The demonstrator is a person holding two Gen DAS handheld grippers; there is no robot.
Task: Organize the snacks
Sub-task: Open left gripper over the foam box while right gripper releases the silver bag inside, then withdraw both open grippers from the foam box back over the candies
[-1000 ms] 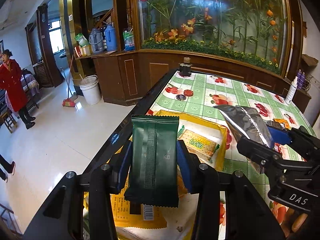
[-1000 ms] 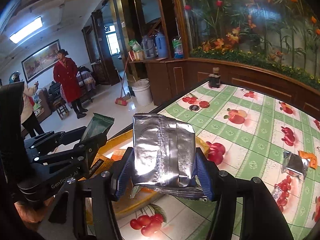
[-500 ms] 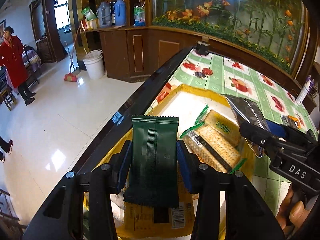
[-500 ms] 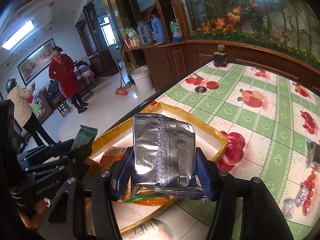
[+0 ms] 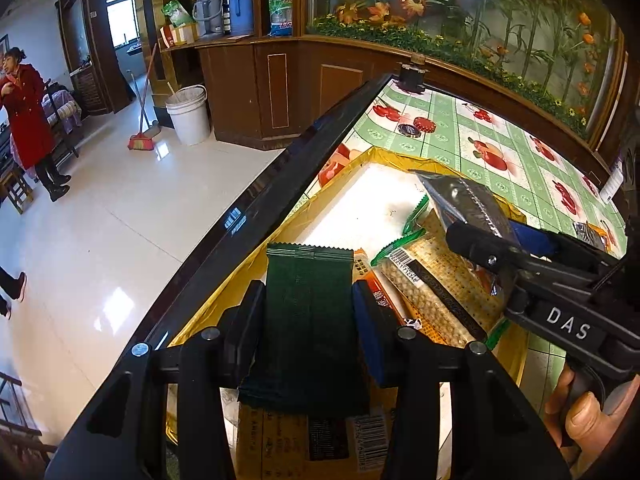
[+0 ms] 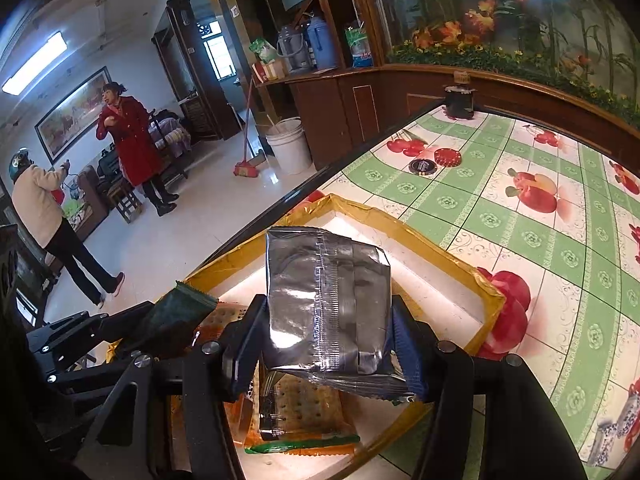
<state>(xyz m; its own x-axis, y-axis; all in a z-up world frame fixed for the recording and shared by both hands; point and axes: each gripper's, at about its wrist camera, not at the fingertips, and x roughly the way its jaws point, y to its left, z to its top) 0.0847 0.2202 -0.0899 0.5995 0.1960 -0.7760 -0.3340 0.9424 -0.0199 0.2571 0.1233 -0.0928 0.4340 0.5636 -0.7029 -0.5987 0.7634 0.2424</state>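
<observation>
My left gripper [image 5: 308,320] is shut on a dark green snack packet [image 5: 308,320] and holds it over the near left part of the yellow-rimmed box [image 5: 376,154]. My right gripper [image 6: 326,334] is shut on a silver foil snack packet [image 6: 326,300] and holds it above the same box [image 6: 440,236]. In the left wrist view the right gripper [image 5: 508,240] and its silver packet [image 5: 468,204] show at the right. The left gripper [image 6: 172,320] with the green packet [image 6: 180,308] shows at the left of the right wrist view. Cracker packets [image 5: 424,292] lie in the box.
The box stands at the table's left edge [image 5: 256,216], by the floor drop. A loose silver wrapper [image 5: 596,236] lies on the fruit-pattern cloth to the right. A dark jar [image 6: 460,100] and two round lids [image 6: 436,160] stand at the far end. Two people [image 6: 128,140] stand in the room.
Both grippers have moved forward and down over the yellow box with their packets still held. The box and cracker packets now fill more of both views.
</observation>
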